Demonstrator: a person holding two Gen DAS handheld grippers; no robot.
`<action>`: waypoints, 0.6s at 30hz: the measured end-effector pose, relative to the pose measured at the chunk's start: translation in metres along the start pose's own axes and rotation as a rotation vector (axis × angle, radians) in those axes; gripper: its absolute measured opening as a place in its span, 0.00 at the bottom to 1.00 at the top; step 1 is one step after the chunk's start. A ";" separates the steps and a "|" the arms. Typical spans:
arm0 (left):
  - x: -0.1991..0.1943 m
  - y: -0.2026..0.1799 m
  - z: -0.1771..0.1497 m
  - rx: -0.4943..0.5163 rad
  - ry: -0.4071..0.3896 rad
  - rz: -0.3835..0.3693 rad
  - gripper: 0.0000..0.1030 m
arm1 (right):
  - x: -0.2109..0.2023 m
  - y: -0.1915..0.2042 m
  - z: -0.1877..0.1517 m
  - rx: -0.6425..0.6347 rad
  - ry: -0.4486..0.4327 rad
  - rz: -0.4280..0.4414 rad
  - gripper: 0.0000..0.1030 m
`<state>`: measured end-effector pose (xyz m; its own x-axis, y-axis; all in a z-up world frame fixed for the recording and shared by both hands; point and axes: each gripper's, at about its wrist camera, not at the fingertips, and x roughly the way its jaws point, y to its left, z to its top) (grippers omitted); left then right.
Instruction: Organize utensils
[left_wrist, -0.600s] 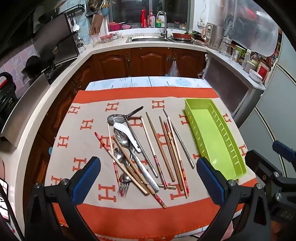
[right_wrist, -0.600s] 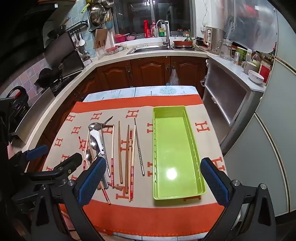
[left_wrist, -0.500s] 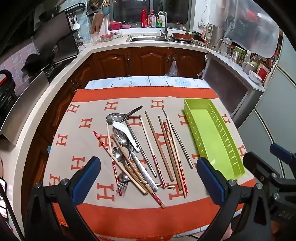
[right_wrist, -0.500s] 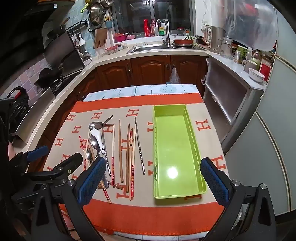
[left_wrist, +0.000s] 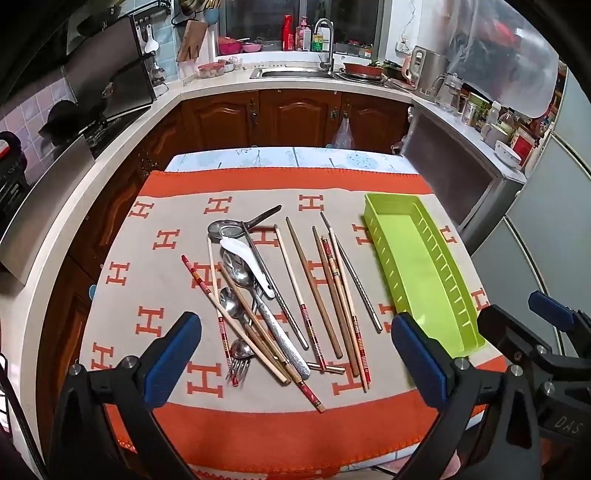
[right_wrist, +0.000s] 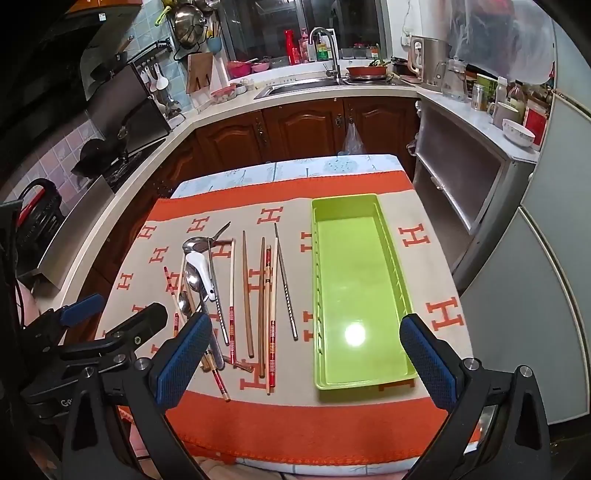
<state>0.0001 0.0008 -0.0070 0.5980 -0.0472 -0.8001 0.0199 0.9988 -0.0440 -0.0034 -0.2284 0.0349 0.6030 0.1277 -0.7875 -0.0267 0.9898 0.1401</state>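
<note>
Left gripper (left_wrist: 295, 354) hangs above the near edge of the table, tilted down over the utensil heap, claw spread wide with nothing between the pads; it touches nothing. The utensils lie loose on the orange-and-beige cloth (left_wrist: 155, 280), left of centre; the left part is a tangle, with a dark-handled strainer (left_wrist: 236, 228) farthest, a white spoon (left_wrist: 245, 260) over it, metal spoons (left_wrist: 236, 271) and a fork (left_wrist: 238, 363) crossed by chopsticks; judged the harder pick, since pieces overlap. Right of that, the wooden chopsticks (left_wrist: 314, 288) and one metal chopstick (left_wrist: 356, 277) lie roughly parallel, running near to far, mostly separate; judged the easier first pick. Further right, just beside the chopsticks, the green tray (right_wrist: 354, 288) stands empty, its long side parallel to them, evidently set there as the destination; sorting not yet begun. Right gripper (right_wrist: 314, 354) hovers over the tray's near end, claw likewise fully apart and empty.
</note>
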 end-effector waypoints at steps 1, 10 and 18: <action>0.000 0.001 0.000 0.000 -0.001 0.002 0.98 | 0.000 0.000 0.000 0.000 0.000 0.000 1.00; 0.002 0.002 0.000 -0.005 0.007 0.017 0.98 | 0.002 0.004 0.000 -0.011 0.005 0.002 1.00; 0.002 0.003 0.000 -0.002 0.004 0.027 0.98 | 0.002 0.006 -0.001 -0.007 0.007 0.006 1.00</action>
<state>0.0012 0.0032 -0.0091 0.5954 -0.0202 -0.8032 0.0020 0.9997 -0.0237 -0.0033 -0.2225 0.0336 0.5975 0.1341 -0.7906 -0.0362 0.9894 0.1404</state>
